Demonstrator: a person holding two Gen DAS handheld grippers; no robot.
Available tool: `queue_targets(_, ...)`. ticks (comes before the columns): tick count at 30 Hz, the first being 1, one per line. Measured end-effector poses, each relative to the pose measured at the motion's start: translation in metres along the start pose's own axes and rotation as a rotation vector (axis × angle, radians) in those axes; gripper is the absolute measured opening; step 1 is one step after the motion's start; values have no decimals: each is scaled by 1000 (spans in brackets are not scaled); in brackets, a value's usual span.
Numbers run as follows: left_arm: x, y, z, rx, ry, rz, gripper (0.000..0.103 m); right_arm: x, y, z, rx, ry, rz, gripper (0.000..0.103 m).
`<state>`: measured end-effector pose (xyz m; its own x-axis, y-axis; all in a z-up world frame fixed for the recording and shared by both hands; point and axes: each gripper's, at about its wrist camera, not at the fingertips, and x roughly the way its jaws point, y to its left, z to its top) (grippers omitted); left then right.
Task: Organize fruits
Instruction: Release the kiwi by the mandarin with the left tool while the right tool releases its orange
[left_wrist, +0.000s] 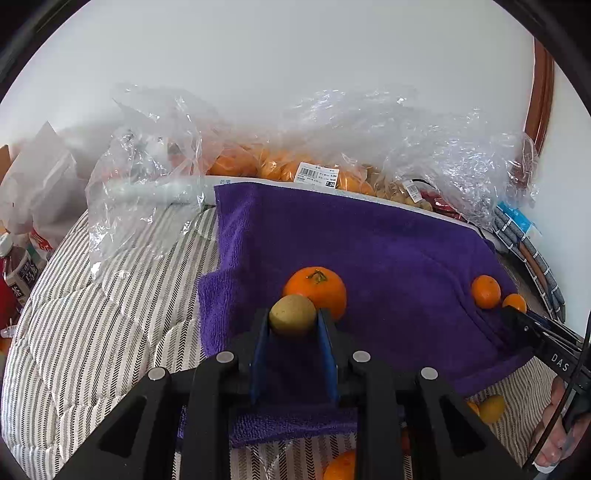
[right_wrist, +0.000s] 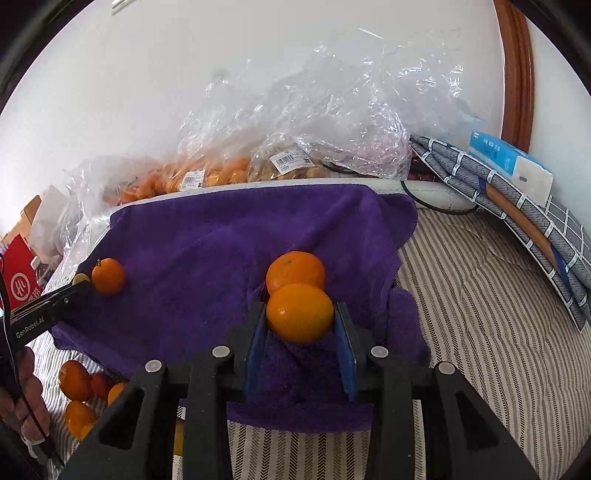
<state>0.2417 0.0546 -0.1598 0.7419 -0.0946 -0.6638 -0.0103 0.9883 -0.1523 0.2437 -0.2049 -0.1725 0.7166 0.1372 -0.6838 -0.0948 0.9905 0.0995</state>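
The left tongs are clamped on a kiwi over the purple towel, just in front of an orange. The right tongs grip a mandarin, touching another mandarin on the towel. Bagged fruit lies behind.

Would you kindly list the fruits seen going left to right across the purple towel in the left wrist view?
Kiwi held by the left gripper → large orange → small orange → smaller orange at the right gripper.
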Motion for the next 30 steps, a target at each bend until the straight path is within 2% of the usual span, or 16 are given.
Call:
queue_targets(5, 1, 0, 0, 0, 3, 2, 25, 4, 0, -1, 4, 17, -12, 35)
queue_targets(10, 1, 1, -1, -7, 3, -1, 25, 0, -1, -2, 12, -4, -12, 37)
queue_targets(16, 0, 1, -1, -9, 0, -3, 25, -9, 0, -2, 11, -48, -19, 53)
queue_targets(21, -2, 2, 0, -15, -6, -21, 26, -14, 5, -3, -7, -84, -47, 54)
queue_targets(25, -4, 1, 0, -15, -10, -28, 31, -19, 8, -3, -20, -107, -52, 54)
queue_targets(28, -6, 1, 0, -18, -17, -20, 44, -20, 11, -2, -28, -99, -56, 54)
queue_targets(30, -8, 1, 1, -23, -27, -23, 45, -24, 14, -1, -28, -93, -76, 54)
